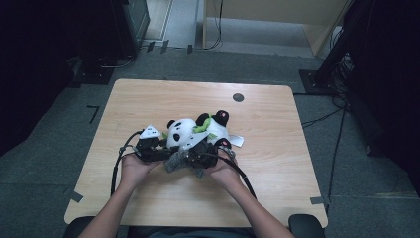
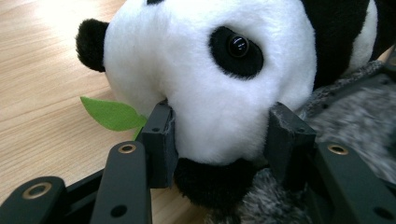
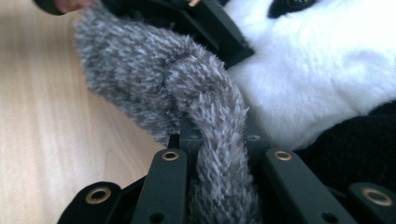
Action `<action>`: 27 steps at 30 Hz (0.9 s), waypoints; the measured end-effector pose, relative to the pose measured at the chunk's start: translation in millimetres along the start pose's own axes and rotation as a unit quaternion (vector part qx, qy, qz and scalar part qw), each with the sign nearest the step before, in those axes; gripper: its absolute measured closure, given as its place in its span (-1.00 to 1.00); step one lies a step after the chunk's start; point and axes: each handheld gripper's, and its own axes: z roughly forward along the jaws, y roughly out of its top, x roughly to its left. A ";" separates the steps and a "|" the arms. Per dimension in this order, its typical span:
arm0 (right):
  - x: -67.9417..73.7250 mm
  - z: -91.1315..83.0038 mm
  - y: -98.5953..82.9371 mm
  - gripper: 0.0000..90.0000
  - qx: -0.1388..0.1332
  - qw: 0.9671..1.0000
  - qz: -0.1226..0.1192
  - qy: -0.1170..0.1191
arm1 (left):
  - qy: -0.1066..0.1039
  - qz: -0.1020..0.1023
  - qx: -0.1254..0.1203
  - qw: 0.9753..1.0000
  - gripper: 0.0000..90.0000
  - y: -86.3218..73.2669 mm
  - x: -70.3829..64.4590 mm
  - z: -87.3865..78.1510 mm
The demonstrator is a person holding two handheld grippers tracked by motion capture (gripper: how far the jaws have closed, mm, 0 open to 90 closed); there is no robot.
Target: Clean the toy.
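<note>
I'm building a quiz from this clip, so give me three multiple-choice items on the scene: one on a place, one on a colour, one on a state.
1. Where does the panda plush lie?
A. on the wooden table
B. on the floor
C. in a box

2. What colour is the felt leaf beside the panda's head?
A. red
B. green
C. blue

3. What does the right gripper do with the grey fuzzy cloth?
A. hovers well clear of it
B. clamps it between its jaws
C. lies under it, open

Answers: 1 A, the high view shows it on the tabletop; 2 B, the left gripper view shows a green leaf; 3 B, the right gripper view shows the cloth pinched between close-set jaws.
</note>
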 end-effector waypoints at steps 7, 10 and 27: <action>-1.7 -3.5 -4.0 0.72 0.001 1.000 0.003 -0.024 | 0.001 0.001 0.000 1.000 0.11 0.0 -0.1 0.1; -3.6 -8.6 -9.8 0.72 0.005 0.999 0.004 -0.039 | 0.002 0.003 0.000 1.000 0.11 -0.1 -0.2 0.2; -21.9 -61.6 -49.3 0.72 -0.007 0.997 0.035 -0.068 | 0.001 0.004 0.000 1.000 0.11 0.2 -1.2 1.2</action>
